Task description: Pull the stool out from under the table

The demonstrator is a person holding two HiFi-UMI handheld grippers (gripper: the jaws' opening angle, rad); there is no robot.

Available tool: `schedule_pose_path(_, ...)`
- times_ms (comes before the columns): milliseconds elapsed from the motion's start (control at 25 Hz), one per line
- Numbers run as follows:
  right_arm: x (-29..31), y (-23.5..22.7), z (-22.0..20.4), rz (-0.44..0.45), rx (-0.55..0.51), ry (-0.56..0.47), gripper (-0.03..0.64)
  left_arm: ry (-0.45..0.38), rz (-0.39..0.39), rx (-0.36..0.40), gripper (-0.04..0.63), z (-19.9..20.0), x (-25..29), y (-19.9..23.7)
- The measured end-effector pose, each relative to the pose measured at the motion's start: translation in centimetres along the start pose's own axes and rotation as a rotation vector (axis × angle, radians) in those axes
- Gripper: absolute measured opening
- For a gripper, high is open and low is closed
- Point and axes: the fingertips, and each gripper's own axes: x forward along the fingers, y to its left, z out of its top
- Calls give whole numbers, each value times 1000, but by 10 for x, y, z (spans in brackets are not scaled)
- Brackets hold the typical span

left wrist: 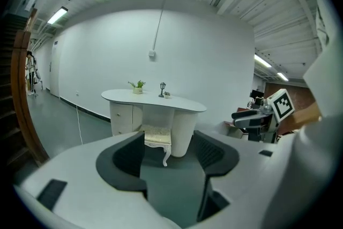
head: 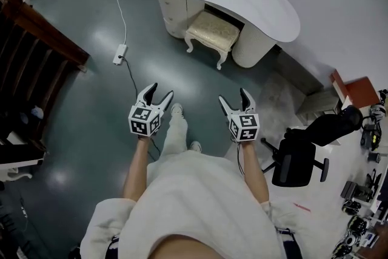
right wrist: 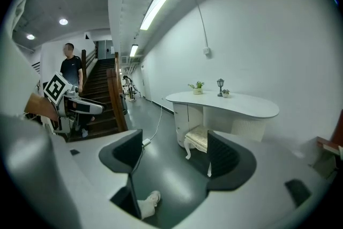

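Grey glossy floor (head: 91,106); white-legged cream cushioned stool (head: 212,30) sits half under white curved desk (head: 267,3), well ahead of left claw (head: 161,91) and right claw (head: 233,96), both wide, empty. Probably light, rigid frame, soft top; grip seat's front rail.

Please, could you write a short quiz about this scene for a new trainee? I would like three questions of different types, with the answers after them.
1. True or false: the stool stands partly under the table.
2. Choose one. The left claw is: A) shut on the stool; B) open and empty; C) shut on a cable.
3. Fill in the gap with "touching" or "apart from": the right claw is ____ the stool.

Key: 1 true; 2 B; 3 apart from.
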Motion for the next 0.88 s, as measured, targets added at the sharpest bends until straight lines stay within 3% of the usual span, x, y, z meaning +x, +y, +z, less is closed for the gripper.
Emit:
schedule_pose_path(400,106,-39,36,-44,-1,24,359,12,-49,-11,264,33,100,79)
schedule_pose_path(880,271,-91,123,-119,47,47,354,50,-127,3,264,122,234,205)
